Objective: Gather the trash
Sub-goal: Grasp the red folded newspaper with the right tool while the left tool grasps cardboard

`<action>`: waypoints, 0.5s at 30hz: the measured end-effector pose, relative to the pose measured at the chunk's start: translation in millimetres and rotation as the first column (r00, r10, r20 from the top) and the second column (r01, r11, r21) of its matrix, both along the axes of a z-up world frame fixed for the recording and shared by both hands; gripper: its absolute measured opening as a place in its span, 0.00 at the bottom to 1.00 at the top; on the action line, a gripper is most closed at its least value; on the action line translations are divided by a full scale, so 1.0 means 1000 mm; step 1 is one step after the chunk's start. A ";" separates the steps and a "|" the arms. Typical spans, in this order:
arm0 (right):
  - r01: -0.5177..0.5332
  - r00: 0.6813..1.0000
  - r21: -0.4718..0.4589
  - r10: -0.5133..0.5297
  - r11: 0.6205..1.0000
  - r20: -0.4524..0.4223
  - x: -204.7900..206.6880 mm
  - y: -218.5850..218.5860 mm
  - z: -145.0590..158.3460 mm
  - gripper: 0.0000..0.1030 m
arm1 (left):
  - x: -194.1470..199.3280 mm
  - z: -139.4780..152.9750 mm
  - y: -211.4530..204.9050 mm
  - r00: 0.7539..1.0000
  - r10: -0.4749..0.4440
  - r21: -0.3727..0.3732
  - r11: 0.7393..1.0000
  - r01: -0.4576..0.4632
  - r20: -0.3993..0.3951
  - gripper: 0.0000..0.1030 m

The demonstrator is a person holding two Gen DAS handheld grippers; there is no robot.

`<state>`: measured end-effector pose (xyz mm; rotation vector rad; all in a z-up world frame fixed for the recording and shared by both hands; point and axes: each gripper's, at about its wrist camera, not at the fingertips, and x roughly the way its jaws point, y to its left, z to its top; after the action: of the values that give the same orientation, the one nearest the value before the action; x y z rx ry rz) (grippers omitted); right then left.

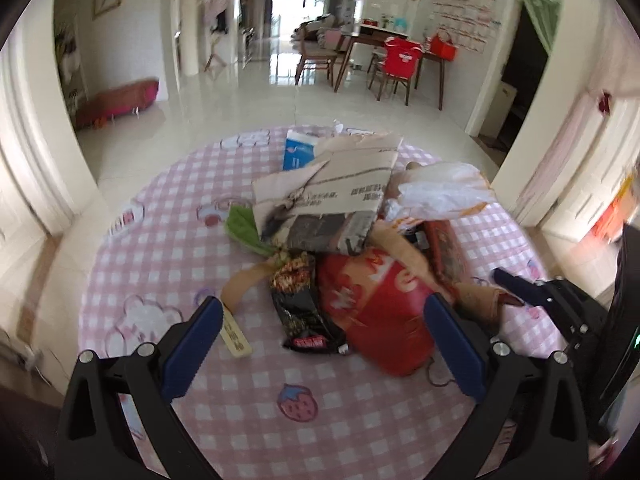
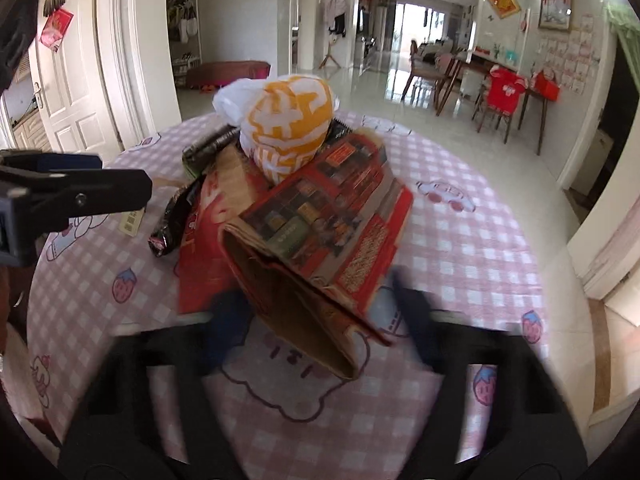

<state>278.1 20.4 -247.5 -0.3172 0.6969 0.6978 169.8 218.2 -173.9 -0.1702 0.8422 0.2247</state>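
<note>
Legible text: very little; most print blurred or too small.

Red glossy snack bag (image 1: pixel 376 304): large pale letters, partly creased and hidden, not readable as a word. Flattened brown cardboard box (image 1: pixel 340 184): one line of black Chinese characters, too soft to read. Black crinkled snack wrapper (image 1: pixel 308 312): red-and-white label at its lower end, illegible. White-and-orange plastic bag (image 2: pixel 292 128): bold white pattern or characters, not decipherable.

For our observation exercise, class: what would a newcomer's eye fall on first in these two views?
A heap of trash in the middle of the pink checked tablecloth: a torn cardboard box on top, a red wrapper in front. At the heap's far right sits an orange-and-white plastic bag, above a flattened red printed carton between the right tool's fingers.
</note>
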 end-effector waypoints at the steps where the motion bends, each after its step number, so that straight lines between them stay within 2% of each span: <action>1: 0.000 1.000 0.022 0.000 1.000 -0.018 0.001 -0.003 0.000 0.33 | 0.002 0.000 -0.001 1.000 -0.011 0.025 1.000 0.011 0.005 0.96; 4: 0.006 0.998 0.091 0.000 0.996 -0.065 0.004 -0.015 0.003 0.25 | 0.013 -0.002 -0.003 0.999 -0.038 0.101 0.994 0.037 0.006 0.95; 6: 0.023 0.997 0.127 -0.013 0.992 -0.080 0.004 -0.024 0.005 0.24 | 0.024 -0.006 -0.004 0.999 -0.048 0.160 0.986 0.046 0.005 0.95; 8: 0.036 0.995 0.168 -0.019 0.985 -0.101 0.005 -0.032 0.008 0.23 | 0.038 -0.012 -0.004 0.998 -0.063 0.185 0.980 0.066 -0.020 0.94; 9: 0.045 0.994 0.190 -0.024 0.981 -0.110 0.006 -0.036 0.009 0.23 | 0.043 -0.015 -0.005 0.997 -0.068 0.191 0.979 0.071 -0.024 0.92; 11: 0.052 0.993 0.218 -0.028 0.975 -0.114 0.009 -0.038 0.012 0.22 | 0.055 -0.021 -0.004 0.996 -0.070 0.200 0.977 0.078 -0.046 0.80; 13: 0.059 0.992 0.239 -0.030 0.969 -0.125 0.011 -0.039 0.013 0.21 | 0.062 -0.021 -0.002 0.996 -0.075 0.178 0.981 0.081 -0.040 0.77; 15: 0.064 0.990 0.255 -0.030 0.965 -0.135 0.009 -0.040 0.015 0.20 | 0.067 -0.017 -0.003 0.996 -0.080 0.207 0.975 0.085 -0.033 0.71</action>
<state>287.3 -19.5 -232.4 -0.0151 0.7249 0.7595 237.2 215.1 -190.5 0.0640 0.8425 0.2355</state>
